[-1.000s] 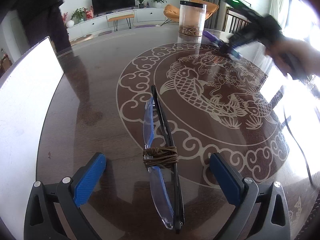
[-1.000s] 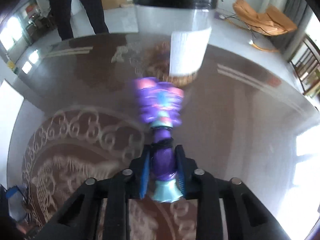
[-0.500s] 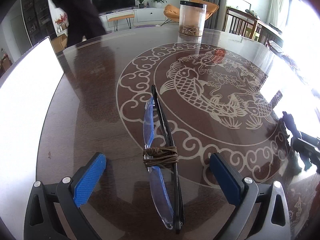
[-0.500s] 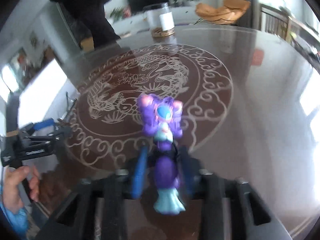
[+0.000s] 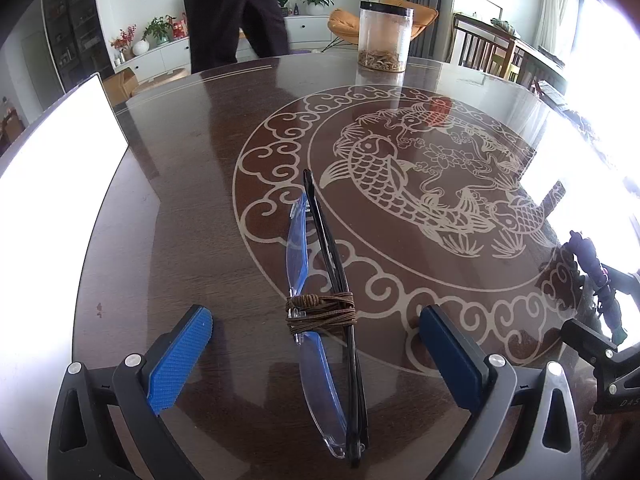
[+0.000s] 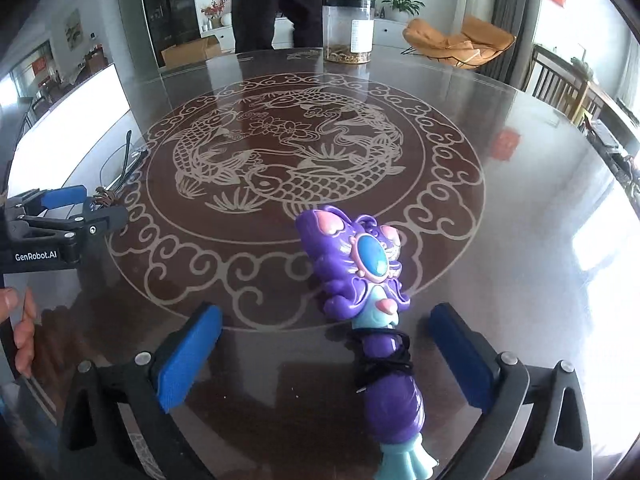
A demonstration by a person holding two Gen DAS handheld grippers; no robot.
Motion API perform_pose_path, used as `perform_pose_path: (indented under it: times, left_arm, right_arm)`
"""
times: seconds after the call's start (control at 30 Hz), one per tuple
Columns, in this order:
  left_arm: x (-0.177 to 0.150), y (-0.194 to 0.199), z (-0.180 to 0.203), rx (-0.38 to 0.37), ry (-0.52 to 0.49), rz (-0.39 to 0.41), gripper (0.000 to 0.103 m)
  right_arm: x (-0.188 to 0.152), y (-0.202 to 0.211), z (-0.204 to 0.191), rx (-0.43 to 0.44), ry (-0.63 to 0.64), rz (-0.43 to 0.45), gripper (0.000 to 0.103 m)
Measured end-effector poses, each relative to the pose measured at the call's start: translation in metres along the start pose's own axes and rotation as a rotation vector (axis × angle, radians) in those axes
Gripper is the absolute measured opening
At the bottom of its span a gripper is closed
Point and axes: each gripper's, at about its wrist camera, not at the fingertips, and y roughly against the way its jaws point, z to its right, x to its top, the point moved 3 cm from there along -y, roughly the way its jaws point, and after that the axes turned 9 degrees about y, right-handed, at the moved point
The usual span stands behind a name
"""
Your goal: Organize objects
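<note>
Now the right gripper (image 6: 324, 354) has let go: a second ago its pads were pinched on the purple toy wand (image 6: 366, 292) out by the clear jar (image 6: 348, 30), and half a second ago the toy was still carried between them. Its jaws are opening and stand spread to either side, with the wand lying loose on the glass-topped table (image 6: 520, 208) between them, nearer the right pad, touching neither. The tail end of the wand sits at the bottom of the frame, and its cat-faced head points up toward the middle. By my reading, this item is delivered near the front edge, and the right hand can back off.

Similarly, in the left wrist view the left gripper (image 5: 316, 350) is spread wide and holds nothing. The folded eyeglasses (image 5: 320, 292), bound with brown cord (image 5: 321, 314), lie on the table between its fingers, clear of both pads, running from the lower centre up toward the fish pattern. They have not shifted over the last second.

Farther off, the jar stands at the table's far rim, top centre, and a person in dark clothing (image 5: 236, 12) is behind it, upper left.
</note>
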Motion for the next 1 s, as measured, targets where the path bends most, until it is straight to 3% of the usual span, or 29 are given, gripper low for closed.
perform_pose_path:
  times: [1.0]
  left_arm:
    - [0.0010,-0.0002,-0.0008,0.002,-0.001,0.001,0.103]
  right_arm:
    - [-0.0052,0.0011,0.0020,0.001,0.000,0.001,0.103]
